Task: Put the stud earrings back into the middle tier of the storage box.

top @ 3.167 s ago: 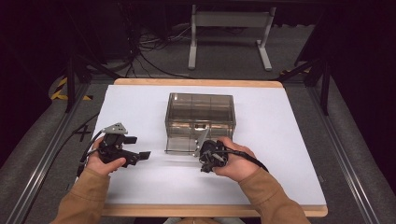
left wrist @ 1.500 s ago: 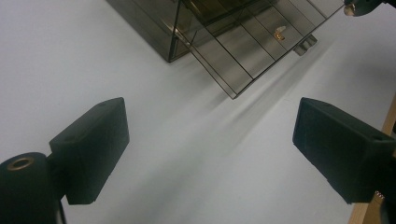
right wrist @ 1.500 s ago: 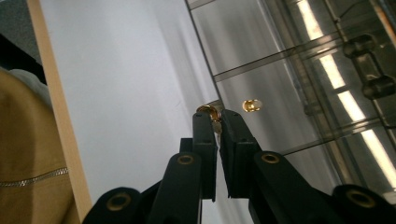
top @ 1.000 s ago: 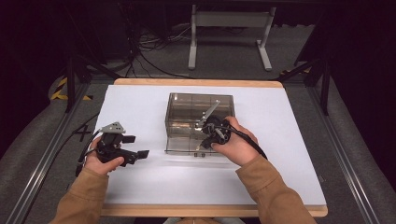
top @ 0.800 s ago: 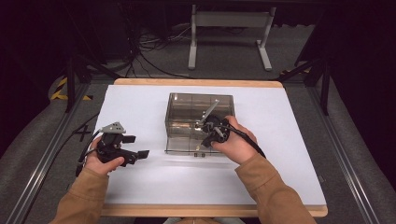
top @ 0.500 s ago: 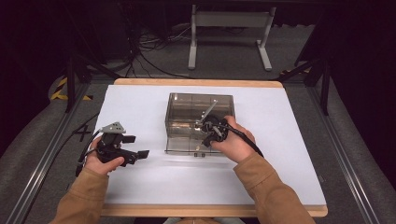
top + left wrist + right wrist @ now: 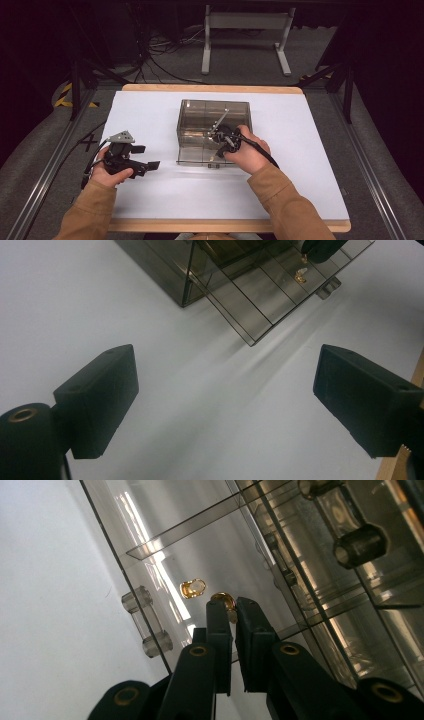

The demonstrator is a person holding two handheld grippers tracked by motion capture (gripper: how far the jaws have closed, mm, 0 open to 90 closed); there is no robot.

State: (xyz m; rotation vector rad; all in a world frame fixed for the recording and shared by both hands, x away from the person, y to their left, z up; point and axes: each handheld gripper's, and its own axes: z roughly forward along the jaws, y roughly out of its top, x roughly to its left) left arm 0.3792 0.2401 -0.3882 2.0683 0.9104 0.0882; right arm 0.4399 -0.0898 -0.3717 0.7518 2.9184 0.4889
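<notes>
Right gripper [image 7: 231, 611] closed on gold ring [image 7: 224, 600] inside clear box [image 7: 187, 107]; second ring [image 7: 193, 588] beside. Left gripper [image 7: 225, 405] open, over table [image 7: 150, 107].

— What colour is the box [image 7: 212, 131]?
— Smoky grey, see-through, holding two gold rings [image 7: 193, 588].
— And the tongs [image 7: 231, 611]?
— Black (brass-coloured screw heads too), over a white bench [image 7: 150, 115] with wooden edge.
</notes>
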